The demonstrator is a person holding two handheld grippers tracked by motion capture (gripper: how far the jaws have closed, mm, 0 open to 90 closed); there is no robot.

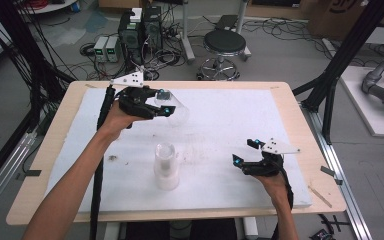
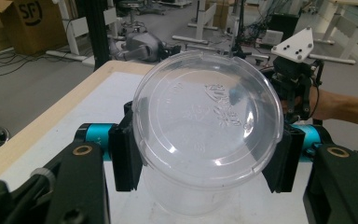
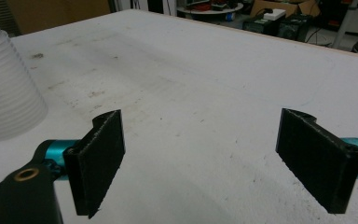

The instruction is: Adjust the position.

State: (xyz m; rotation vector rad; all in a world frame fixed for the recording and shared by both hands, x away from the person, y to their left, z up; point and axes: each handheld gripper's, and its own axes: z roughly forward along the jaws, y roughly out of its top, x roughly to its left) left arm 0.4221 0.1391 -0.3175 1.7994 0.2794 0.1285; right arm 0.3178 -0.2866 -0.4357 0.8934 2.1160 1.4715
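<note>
**Over the far left of the table: cup clamped, right jaws empty**

Left gripper (image 2: pixel 205 158) was closed on the clear plastic cup (image 2: pixel 207 121), pads on opposite sides of the wall just under the rim, cup lifted and tipped on its side. I judged it light, thin, slick, easy to crush. Probably a single cup; glare blurred that. Right gripper (image 3: pixel 200 154) sat low, jaws wide apart, near the cup stack (image 1: pixel 166 166).

A wooden desk (image 1: pixel 300 120) topped with a white sheet stands on a grey floor (image 1: pixel 275 60). Behind it are a black round stool (image 1: pixel 224 44), computer towers (image 1: pixel 140 30), tangled cables (image 1: pixel 167 55) and cardboard boxes (image 2: pixel 23 25).
</note>
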